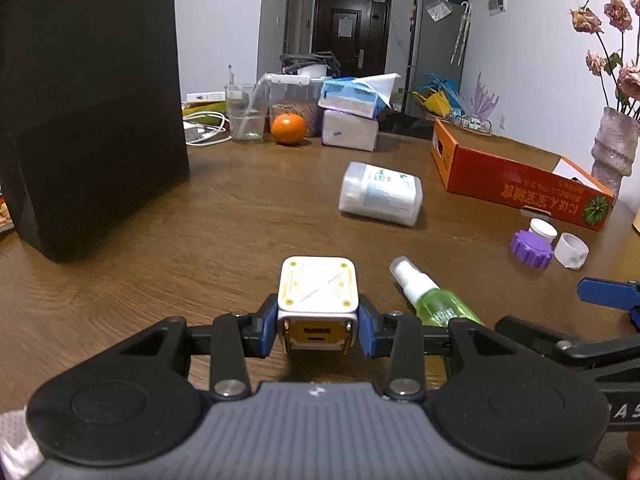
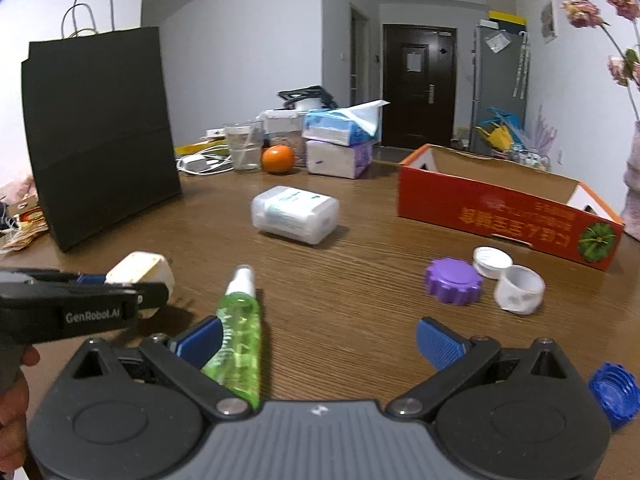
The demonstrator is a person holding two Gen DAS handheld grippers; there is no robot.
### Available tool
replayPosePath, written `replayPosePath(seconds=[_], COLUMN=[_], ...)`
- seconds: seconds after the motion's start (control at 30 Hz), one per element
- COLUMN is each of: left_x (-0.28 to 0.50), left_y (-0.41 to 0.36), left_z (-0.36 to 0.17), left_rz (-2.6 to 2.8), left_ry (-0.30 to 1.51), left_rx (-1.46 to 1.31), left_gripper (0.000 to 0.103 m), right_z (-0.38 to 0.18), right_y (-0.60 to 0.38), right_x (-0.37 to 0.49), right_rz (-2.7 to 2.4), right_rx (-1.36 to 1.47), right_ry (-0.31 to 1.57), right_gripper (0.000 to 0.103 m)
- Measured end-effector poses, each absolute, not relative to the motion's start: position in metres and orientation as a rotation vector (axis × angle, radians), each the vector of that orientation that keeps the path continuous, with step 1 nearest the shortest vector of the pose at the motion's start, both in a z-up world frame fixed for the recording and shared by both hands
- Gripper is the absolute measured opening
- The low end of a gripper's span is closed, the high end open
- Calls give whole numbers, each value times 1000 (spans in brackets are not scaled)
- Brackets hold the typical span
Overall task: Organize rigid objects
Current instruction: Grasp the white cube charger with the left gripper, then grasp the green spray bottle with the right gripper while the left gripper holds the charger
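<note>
The left gripper (image 1: 318,326) has its jaws clamped on a white cube-shaped charger (image 1: 317,288) with yellow trim, blue pads pressing its two sides just above the wooden counter (image 1: 160,240). Just right of it a green spray bottle (image 1: 430,296) lies on its side, white nozzle pointing away. Farther off a white plastic container (image 1: 380,194) lies tipped over. To the right sit a purple cap (image 1: 531,249), a white lid (image 1: 543,230) and a small white cup (image 1: 573,250), close together, before an open orange cardboard box (image 1: 516,178). A black paper bag (image 1: 88,100) stands at left. An orange (image 1: 288,129) rests near stacked tissue packs (image 1: 350,114). A blue pad of the right gripper (image 1: 608,292) shows at the right edge.
</note>
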State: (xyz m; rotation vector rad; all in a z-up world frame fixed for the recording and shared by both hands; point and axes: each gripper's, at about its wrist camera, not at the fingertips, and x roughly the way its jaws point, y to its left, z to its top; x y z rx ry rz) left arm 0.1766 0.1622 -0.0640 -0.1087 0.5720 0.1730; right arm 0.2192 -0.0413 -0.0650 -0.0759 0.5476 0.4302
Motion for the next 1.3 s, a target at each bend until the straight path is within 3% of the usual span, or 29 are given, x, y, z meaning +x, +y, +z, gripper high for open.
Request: replayPosePath(seconds=[0.23,0.4,0.67,0.77,1.3], left_x=[173,173,176,179,191], left_y=[175,181,185,185,160], left_z=[-62,-62,-61,-60,-36], left_rz=[181,184,175,184,148], left_ry=[555,551,546,555,525], left_rx=[-115,-119,-119,-118,-90], left_gripper=[39,39,39,39,39], right_z=[-69,-71,-77,-81,-69], right_y=[-17,-5,6,9,-12], right_x=[225,230,238,242,245], right_rz=[463,454,490,515,478], right_rx=[-122,-139,-149,-143,-60], right_ry=[556,569,630,682,643], right_gripper=[101,93,64,30,30])
